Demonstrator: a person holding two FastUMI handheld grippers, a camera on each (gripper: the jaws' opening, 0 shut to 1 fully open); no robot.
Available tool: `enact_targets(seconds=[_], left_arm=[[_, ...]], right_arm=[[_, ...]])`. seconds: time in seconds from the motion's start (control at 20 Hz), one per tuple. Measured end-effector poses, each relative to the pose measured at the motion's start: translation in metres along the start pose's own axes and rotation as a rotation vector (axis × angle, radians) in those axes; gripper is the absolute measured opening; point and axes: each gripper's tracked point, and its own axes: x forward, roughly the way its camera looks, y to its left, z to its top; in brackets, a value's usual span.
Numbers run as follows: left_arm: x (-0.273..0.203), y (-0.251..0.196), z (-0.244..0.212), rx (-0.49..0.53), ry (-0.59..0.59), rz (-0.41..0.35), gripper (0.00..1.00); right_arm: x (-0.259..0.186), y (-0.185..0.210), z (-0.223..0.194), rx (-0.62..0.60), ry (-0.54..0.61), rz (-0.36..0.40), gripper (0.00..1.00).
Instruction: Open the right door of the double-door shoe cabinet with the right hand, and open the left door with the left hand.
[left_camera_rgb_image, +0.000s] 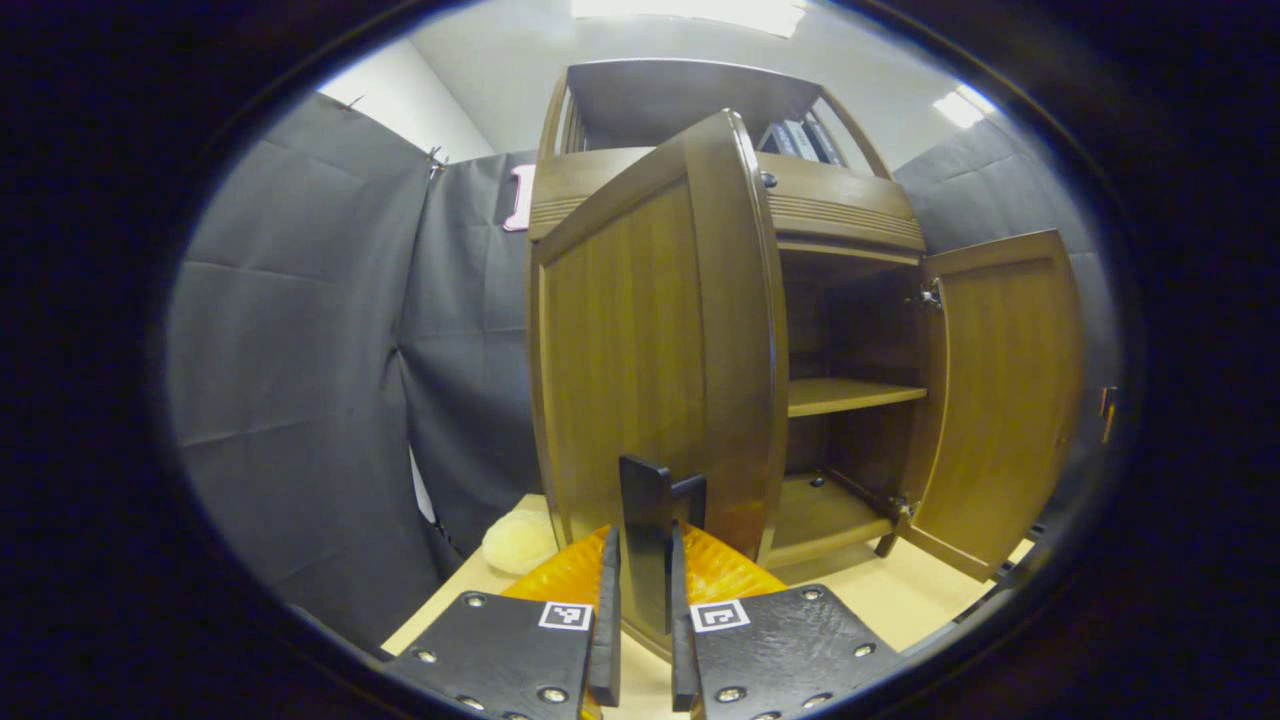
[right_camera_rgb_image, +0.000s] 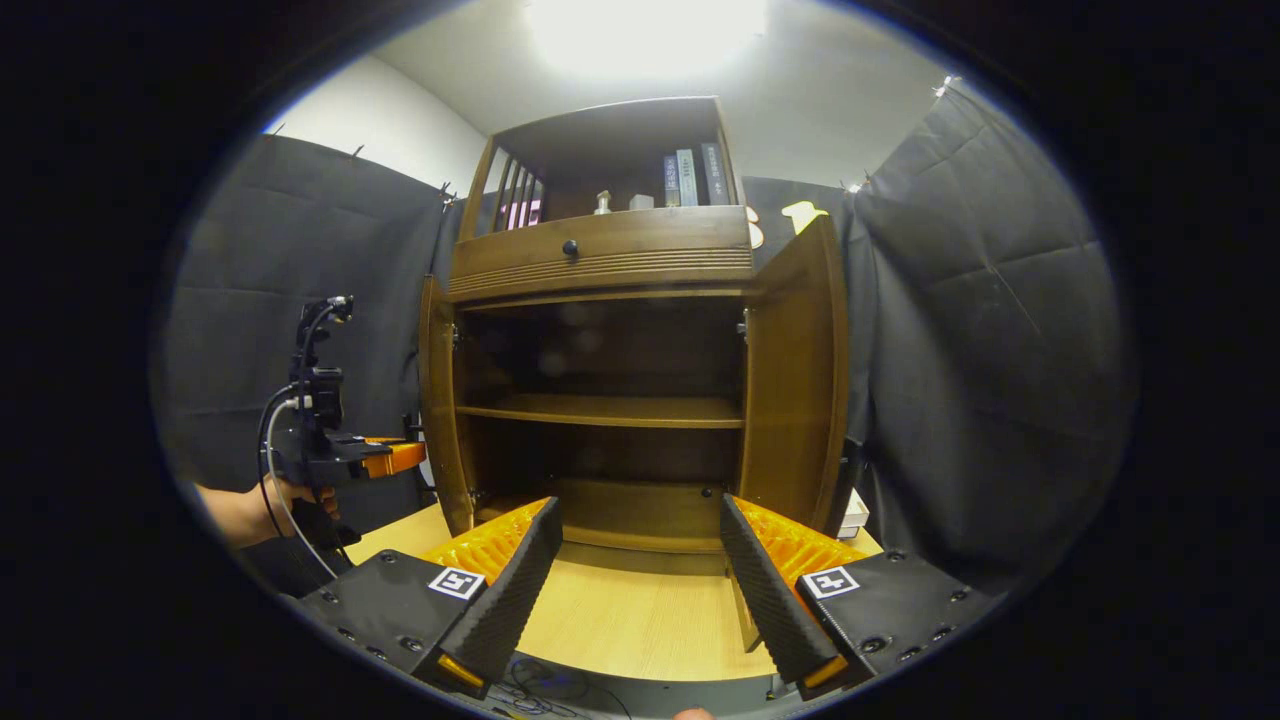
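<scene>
The brown wooden shoe cabinet (right_camera_rgb_image: 600, 260) has both doors swung out. In the left gripper view the left door (left_camera_rgb_image: 650, 340) fills the middle, turned toward me. Its black handle (left_camera_rgb_image: 645, 500) is pinched between the fingers of my left gripper (left_camera_rgb_image: 643, 620), which is shut on it. The right door (left_camera_rgb_image: 1000, 400) hangs wide open at the right, showing the inner shelf (left_camera_rgb_image: 850, 395). In the right gripper view my right gripper (right_camera_rgb_image: 640, 590) is open and holds nothing, in front of the cabinet's open middle. The left door (right_camera_rgb_image: 435, 400) shows edge-on, the right door (right_camera_rgb_image: 795, 380) beside it. The left gripper (right_camera_rgb_image: 340, 455) sits at the left in a hand (right_camera_rgb_image: 250, 510).
The cabinet stands on a light wooden table (right_camera_rgb_image: 620, 610). A pale yellow soft lump (left_camera_rgb_image: 518, 540) lies on it left of the cabinet. Above the doors are a drawer with a dark knob (right_camera_rgb_image: 570, 247) and books (right_camera_rgb_image: 690, 175). A small white box (right_camera_rgb_image: 853, 515) sits at the right.
</scene>
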Motion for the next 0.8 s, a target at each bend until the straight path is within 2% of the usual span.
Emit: enact_targets(seconds=[0.05, 0.25, 0.65, 0.8], left_arm=[[-0.003, 0.005, -0.001, -0.001, 0.0, -0.001, 0.22], [-0.012, 0.029, -0.002, 0.0, -0.001, -0.002, 0.22], [-0.023, 0.099, 0.006, -0.021, -0.023, 0.061, 0.2], [-0.026, 0.117, 0.002, -0.025, -0.022, 0.081, 0.2]], right_arm=[[0.002, 0.007, 0.001, 0.0, -0.002, 0.003, 0.97], [0.01, 0.035, 0.001, -0.006, 0.001, 0.027, 0.99], [0.014, 0.079, 0.002, -0.03, 0.003, 0.052, 0.96], [0.018, 0.091, 0.005, -0.027, 0.003, 0.053, 1.0]])
